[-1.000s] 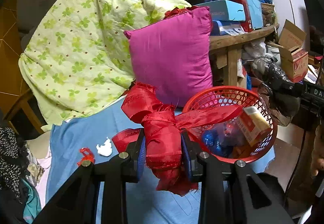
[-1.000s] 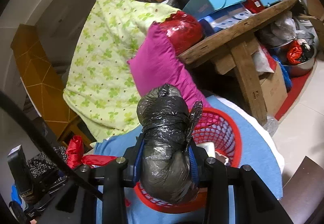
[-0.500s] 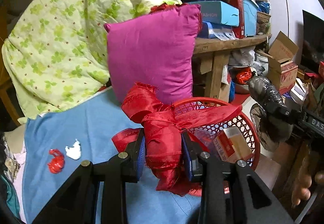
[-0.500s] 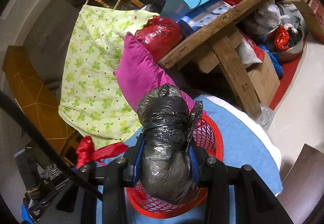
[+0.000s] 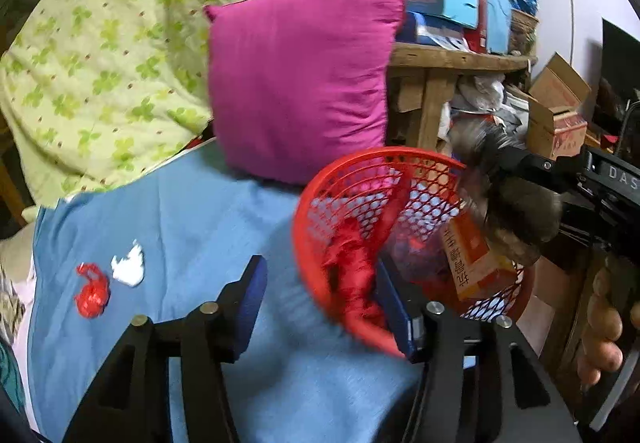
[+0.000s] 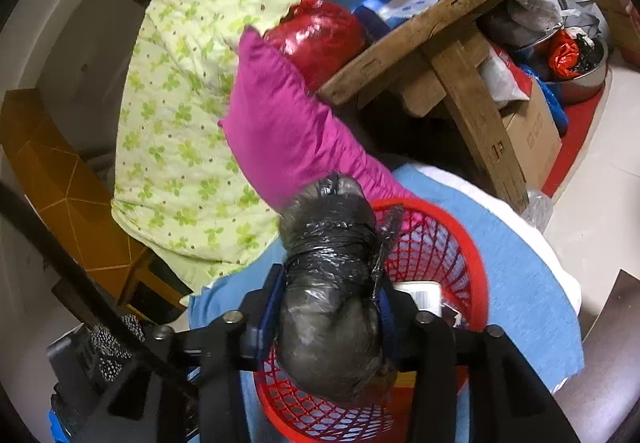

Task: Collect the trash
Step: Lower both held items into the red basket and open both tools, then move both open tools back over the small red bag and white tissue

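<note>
My left gripper hangs just over the near rim of the red mesh basket, and its jaws are opening. The red ribbon is blurred, slipping down the right pad into the basket, and the left pad is bare. My right gripper is above the basket with a wadded black plastic bag filling the gap. Its jaws are opening too, but the pads still touch the bag. Left on the blue sheet are a red crumpled scrap and a white scrap.
An orange box lies in the basket. A magenta pillow and a green-patterned quilt stand behind it. A cluttered wooden bench is at the right. A person's hand holds the right gripper.
The left jaws have spread and the red ribbon has slipped from their grip toward the basket. Both grippers came closer over the basket. The right jaws stand slightly wider, the bag still between them.
</note>
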Demonstrator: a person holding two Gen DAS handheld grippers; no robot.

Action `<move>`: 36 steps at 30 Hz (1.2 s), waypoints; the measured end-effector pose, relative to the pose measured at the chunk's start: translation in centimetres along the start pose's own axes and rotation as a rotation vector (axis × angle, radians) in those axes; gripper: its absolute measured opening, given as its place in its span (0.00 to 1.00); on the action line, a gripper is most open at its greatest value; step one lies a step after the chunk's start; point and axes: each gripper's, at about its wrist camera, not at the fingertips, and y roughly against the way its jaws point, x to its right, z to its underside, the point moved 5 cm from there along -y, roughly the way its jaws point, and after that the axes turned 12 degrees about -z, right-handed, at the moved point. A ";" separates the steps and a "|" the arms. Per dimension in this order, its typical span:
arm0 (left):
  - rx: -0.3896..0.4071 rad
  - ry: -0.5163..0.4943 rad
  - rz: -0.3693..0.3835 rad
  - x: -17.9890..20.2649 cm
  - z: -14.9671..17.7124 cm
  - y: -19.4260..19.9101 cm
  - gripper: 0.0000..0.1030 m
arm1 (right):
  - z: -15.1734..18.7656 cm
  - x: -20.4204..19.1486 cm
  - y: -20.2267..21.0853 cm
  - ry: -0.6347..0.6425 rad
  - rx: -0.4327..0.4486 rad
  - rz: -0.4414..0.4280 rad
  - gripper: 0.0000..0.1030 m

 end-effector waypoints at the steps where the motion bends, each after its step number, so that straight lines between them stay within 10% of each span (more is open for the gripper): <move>1: -0.003 0.011 -0.003 -0.7 0.4 0.1 0.57 | 0.2 -0.2 -0.3 0.001 -0.009 0.001 0.54; 16: -0.109 0.221 -0.243 -16.7 10.7 -0.6 0.58 | 2.9 -9.2 -2.0 0.268 -0.008 -0.088 0.59; 36: -0.178 0.437 -0.425 -30.2 17.9 -3.3 0.58 | 16.8 -15.2 -17.0 0.409 -0.449 -0.145 0.59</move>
